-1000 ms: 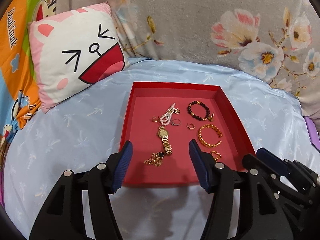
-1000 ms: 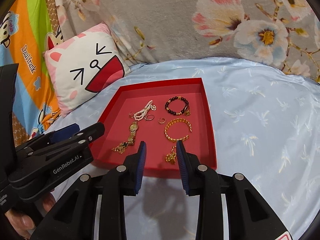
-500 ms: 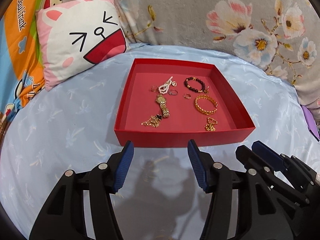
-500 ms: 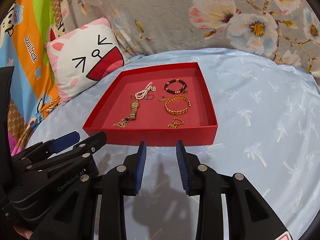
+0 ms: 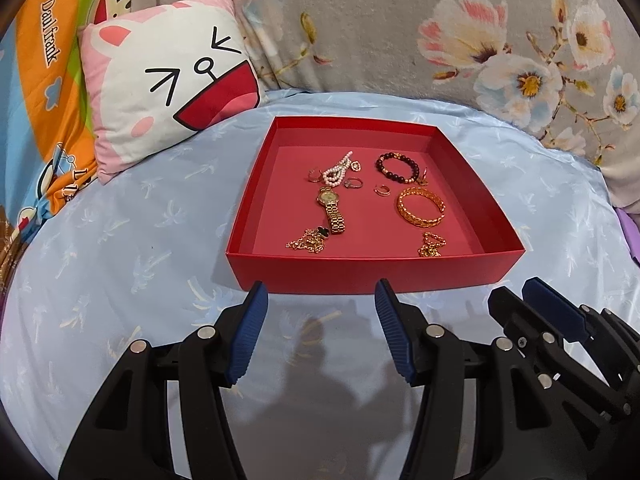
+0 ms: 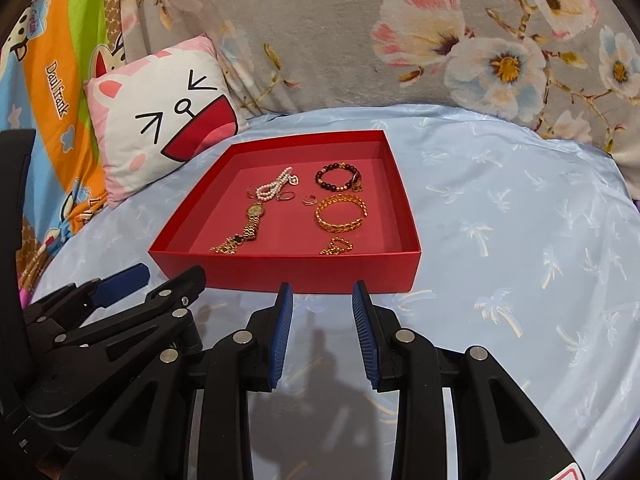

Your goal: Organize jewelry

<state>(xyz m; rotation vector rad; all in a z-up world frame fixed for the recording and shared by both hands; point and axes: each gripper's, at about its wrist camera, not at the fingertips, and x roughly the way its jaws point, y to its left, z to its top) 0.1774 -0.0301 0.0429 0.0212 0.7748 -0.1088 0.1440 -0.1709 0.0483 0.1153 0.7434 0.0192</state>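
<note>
Looking near done: jewelry pieces lie spread apart inside the red tray (image 5: 372,276); left gripper (image 5: 318,294) and right gripper (image 6: 322,294) hover short of it, jaws parted, empty.

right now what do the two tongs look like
Both match: the left tongs and right tongs have matte black plastic frames with angular cut-outs and round silver rivets at the pivots. Each finger ends in a dark blue ribbed pad. No cables or sleeves show; a red-and-white sticker corner sits at the right tongs' base.
</note>
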